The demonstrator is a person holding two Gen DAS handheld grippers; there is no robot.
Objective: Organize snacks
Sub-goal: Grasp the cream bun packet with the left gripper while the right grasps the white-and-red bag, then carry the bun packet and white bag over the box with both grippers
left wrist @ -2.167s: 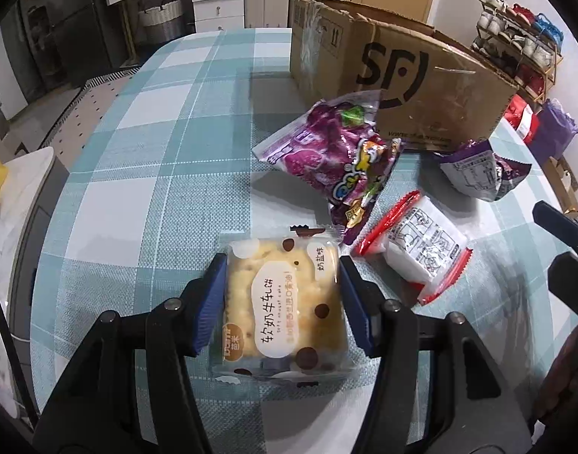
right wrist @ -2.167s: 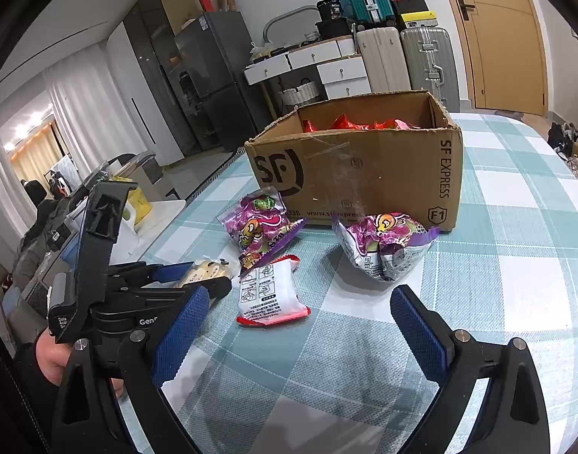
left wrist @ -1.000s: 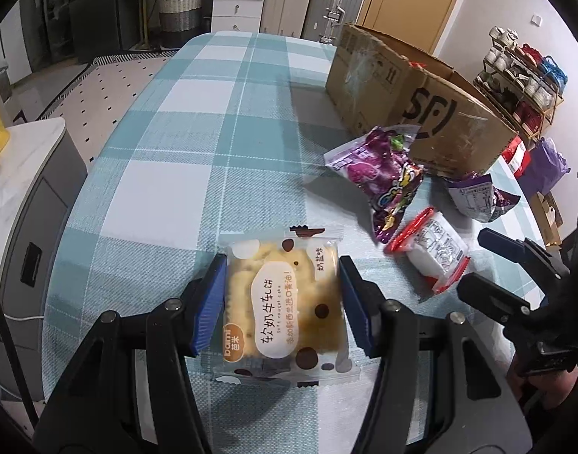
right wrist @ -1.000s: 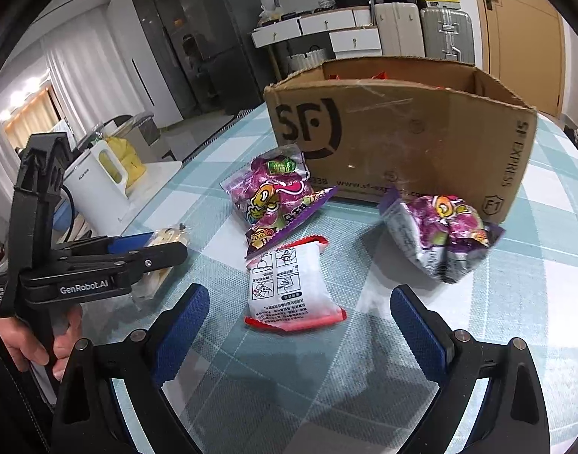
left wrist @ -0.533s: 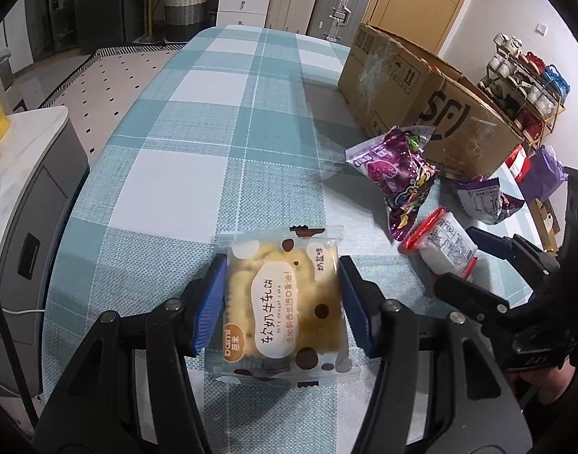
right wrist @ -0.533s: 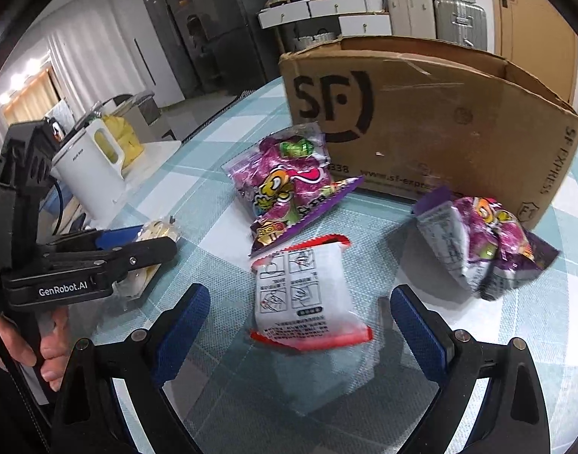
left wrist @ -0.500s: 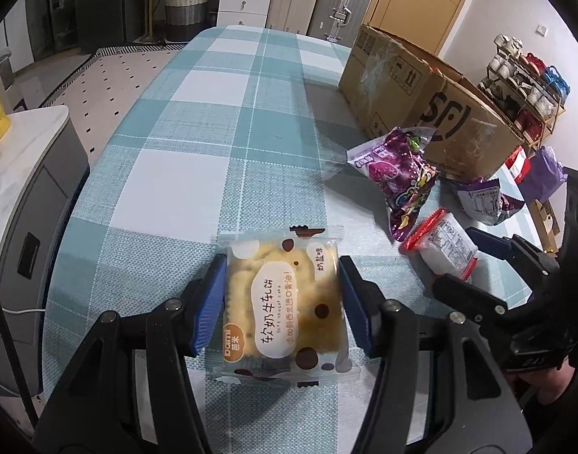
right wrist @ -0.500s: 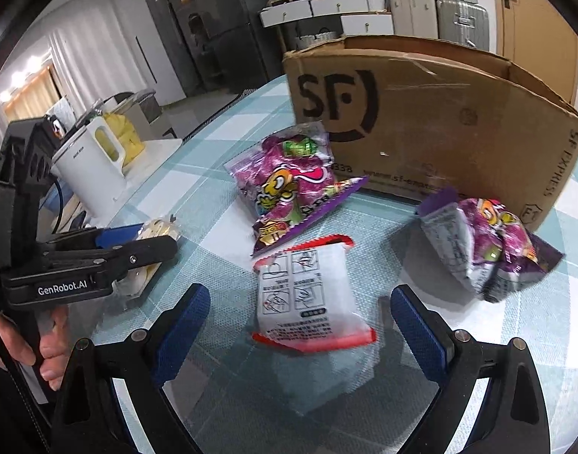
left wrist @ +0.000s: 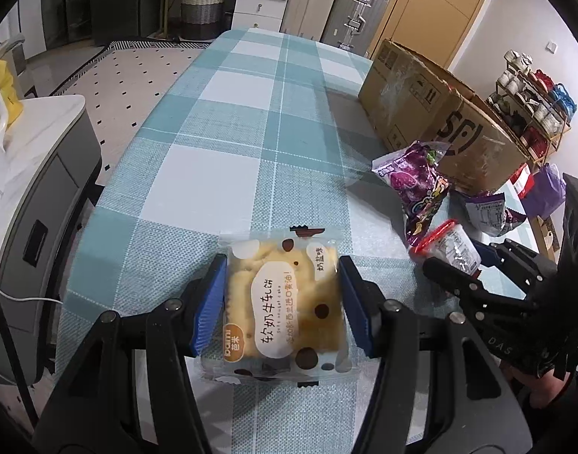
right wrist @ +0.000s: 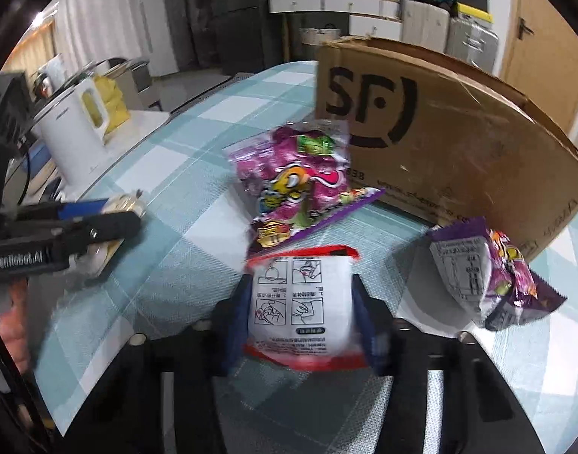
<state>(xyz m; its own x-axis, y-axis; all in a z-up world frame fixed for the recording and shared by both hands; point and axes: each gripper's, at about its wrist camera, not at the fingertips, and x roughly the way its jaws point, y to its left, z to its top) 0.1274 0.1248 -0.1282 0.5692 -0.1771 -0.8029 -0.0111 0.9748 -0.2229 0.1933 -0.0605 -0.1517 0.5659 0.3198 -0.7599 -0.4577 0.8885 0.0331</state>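
Note:
My left gripper (left wrist: 283, 287) is shut on a clear packet of yellow nougat cake (left wrist: 281, 314), just above the checked tablecloth (left wrist: 228, 121). My right gripper (right wrist: 300, 302) is shut on a white packet with red edges (right wrist: 302, 295), its blue pads pressing both sides. The left wrist view shows that packet (left wrist: 453, 244) at the right gripper's (left wrist: 466, 265) tips. A purple candy bag (right wrist: 292, 178) lies beyond it and another purple bag (right wrist: 489, 272) to its right. The cardboard SF box (right wrist: 440, 121) stands behind them. My left gripper (right wrist: 126, 212) shows at the left.
A white kettle (right wrist: 77, 132) and a yellow bag stand on a grey side cabinet (left wrist: 35, 174) past the table's left edge. A shoe rack (left wrist: 531, 102) is behind the box. A person's hand (right wrist: 13, 314) holds the left gripper's handle.
My right gripper has moved forward to the white packet and its jaws have gone from wide apart to pressing on it. The left gripper keeps its hold and has drifted a little sideways.

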